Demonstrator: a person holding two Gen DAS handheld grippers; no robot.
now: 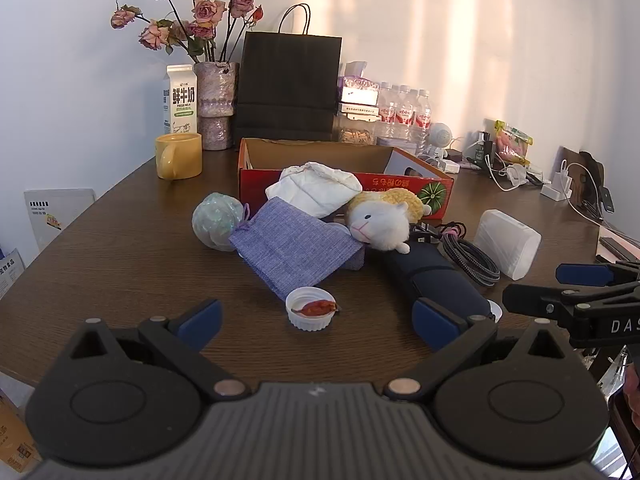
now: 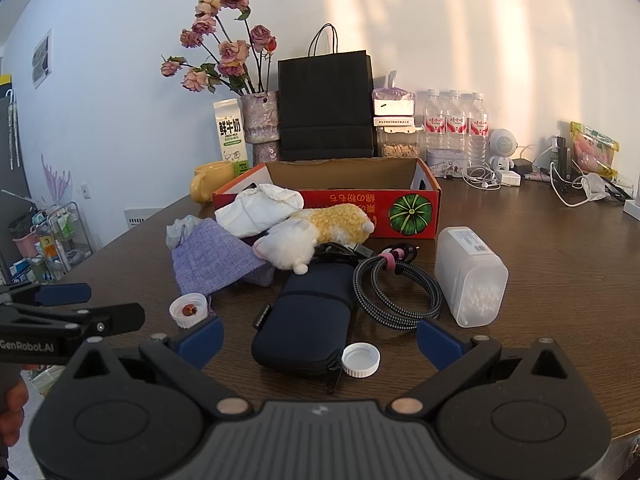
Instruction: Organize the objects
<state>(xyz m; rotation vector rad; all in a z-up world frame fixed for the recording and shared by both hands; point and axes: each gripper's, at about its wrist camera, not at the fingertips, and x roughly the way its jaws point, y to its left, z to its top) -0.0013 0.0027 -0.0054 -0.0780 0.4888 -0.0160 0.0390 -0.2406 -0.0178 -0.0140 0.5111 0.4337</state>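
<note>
A: How were the two grippers?

B: The left gripper (image 1: 316, 320) hung low over the tabletop (image 1: 120, 248) with its jaws wide apart and nothing between them. The right gripper (image 2: 320, 338) was the same, jaws spread and empty.

A: And the things to tidy?

B: They lay in a heap in front of the red cardboard box (image 2: 400, 208). A white cloth bag (image 1: 316, 188) leaned on the box's front wall, with a plush toy (image 1: 380, 220) just beside it. A purple pouch (image 1: 296, 244) lay tilted below them, and a shiny round bundle (image 1: 214, 220) touched its left edge.

A: Anything nearer the grippers?

B: A white cap (image 1: 310, 314) holding something small and red sat just ahead of the left jaws. A dark blue case (image 2: 308, 328) lay ahead of the right jaws, with a second white cap (image 2: 361, 360) touching its corner. A coiled cable (image 2: 396, 292) lay between the case and a frosted plastic container (image 2: 470, 276) on its side.

A: And the box?

B: What little of its inside showed looked bare.
</note>
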